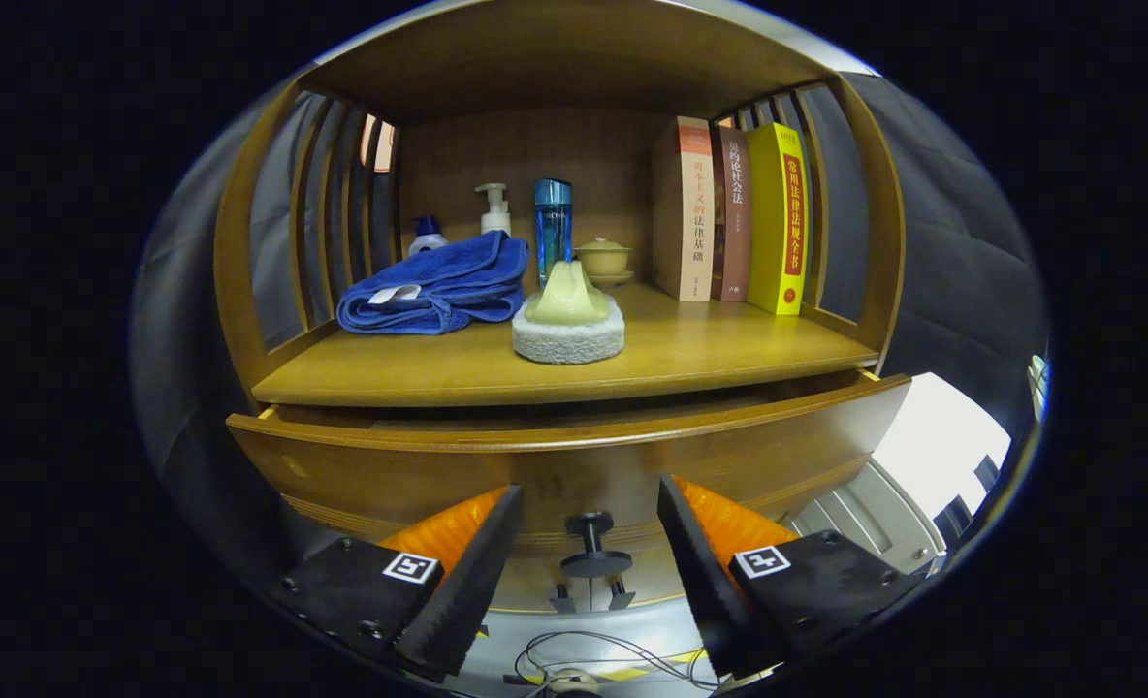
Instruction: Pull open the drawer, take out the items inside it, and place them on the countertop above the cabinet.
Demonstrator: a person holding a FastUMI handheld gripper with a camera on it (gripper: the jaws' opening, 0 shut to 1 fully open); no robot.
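- The gripper (589,543) faced a wooden cabinet (244,242), its two fingers (477,562) spread apart and holding nothing.
- A dark knob (591,548) on the front of the drawer (574,465) sat in the gap between the fingers, touched by neither.
- The drawer stood pulled out a little from under the countertop (710,354), leaving a narrow dark slot along its top edge; what lay inside could not be made out.
- On the countertop, a folded blue towel (438,286) with a white tag lay toward the left side.
- Just beside the towel, near the front edge, rested a round white scrubbing pad with a pale yellow handle (568,325).
- Behind them, against the back panel, stood a small blue-capped bottle (426,233), a white pump bottle (494,208) and a tall blue bottle (553,228).
- A small yellow lidded cup on a saucer (603,260) sat near the tall blue bottle.
- Three books (734,218) stood upright on the right side, the outermost one yellow, close to the slatted side wall.
- Below the drawer front, loose cables (613,659) lay on a pale floor.
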